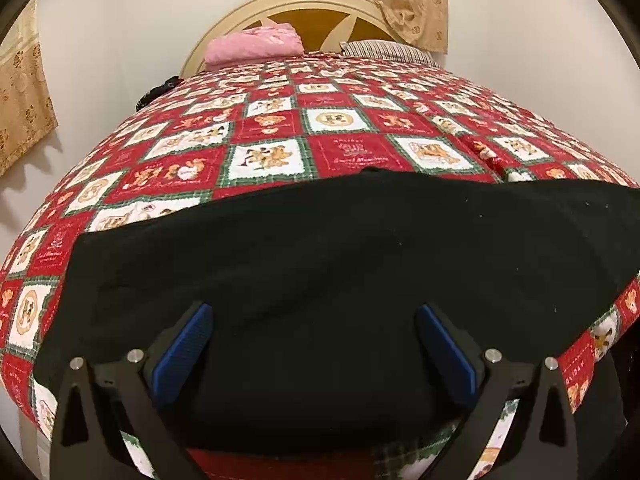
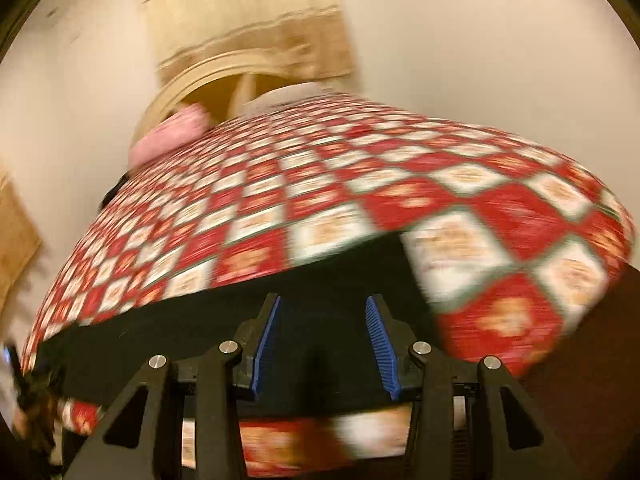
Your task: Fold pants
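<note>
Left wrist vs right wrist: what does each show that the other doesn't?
Left wrist only: sharp quilt prints, a striped pillow, a side curtain, the wide-open left gripper.

Right wrist only: the pants' right end, a blurred dark thing at lower left, the right gripper, jaws apart, nothing held.

Both: black pants on the checked quilt, pink bundle, headboard.

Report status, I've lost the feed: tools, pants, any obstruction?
Left tool open over the pants, empty. Right tool open, empty, view blurred. Pants flat on the quilt. Nothing in the way.
</note>
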The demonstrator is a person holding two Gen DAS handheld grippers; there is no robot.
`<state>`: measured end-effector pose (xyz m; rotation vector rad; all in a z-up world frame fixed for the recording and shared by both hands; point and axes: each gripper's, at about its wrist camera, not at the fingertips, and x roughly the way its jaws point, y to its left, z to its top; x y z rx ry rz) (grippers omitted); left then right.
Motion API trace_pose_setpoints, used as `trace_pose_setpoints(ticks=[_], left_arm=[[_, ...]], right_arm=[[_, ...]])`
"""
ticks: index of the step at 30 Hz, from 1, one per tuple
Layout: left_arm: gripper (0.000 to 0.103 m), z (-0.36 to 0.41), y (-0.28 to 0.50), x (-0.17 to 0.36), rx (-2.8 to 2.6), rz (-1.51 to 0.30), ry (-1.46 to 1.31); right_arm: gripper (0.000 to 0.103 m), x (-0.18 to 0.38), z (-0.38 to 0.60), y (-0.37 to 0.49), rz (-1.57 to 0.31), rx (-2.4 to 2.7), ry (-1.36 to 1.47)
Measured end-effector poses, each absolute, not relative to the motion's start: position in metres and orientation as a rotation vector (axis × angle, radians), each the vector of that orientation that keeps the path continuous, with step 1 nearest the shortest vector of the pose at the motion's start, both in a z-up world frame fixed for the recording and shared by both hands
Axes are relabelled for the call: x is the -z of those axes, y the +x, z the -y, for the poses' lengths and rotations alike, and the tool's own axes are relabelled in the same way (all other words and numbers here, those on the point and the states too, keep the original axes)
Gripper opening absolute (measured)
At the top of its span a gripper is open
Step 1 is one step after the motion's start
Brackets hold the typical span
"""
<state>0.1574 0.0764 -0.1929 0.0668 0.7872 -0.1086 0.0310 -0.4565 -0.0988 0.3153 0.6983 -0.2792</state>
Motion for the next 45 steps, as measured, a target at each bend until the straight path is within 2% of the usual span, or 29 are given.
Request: trace_pose_setpoints(ticks=[6,19,20,22,25,28,33,45], left_arm=[[0.103,-0.076,0.159,0.193,0.106,-0.797,0.071],[0.103,-0.078,0.164,0.193,0.101,-0.797,0.064],[0.103,-0.078,0.164,0.193,0.1,-0.797,0.063],[0.103,-0.078,0.163,0.193,0.1,-0.796,0.064],[0.103,-0.078,0.164,0.193,0.101,-0.796,0.061],[0.103,-0.078,0.164,0.193,0.101,-0.797,0.059],[0.103,-0.077,0.159,0.187,0.111,-0.793,0.035],[0.103,-0.072,0.142,0.174,0.185,-0.765,-0.03]], right_arm=[[0.046,0.125,0.496,0.043,-0.758,0.226,0.451],[0.045,0.139,0.498,0.054,-0.756,0.147,0.456],[0.043,0.139,0.498,0.055,-0.755,0.14,0.455],[0.025,0.142,0.496,0.06,-0.768,0.153,0.427],[0.016,0.142,0.502,0.058,-0.756,0.117,0.487],[0.014,0.14,0.503,0.054,-0.74,0.093,0.54],[0.014,0.12,0.484,0.049,-0.684,0.094,0.529],[0.013,0.049,0.37,0.074,-0.636,-0.075,0.376]])
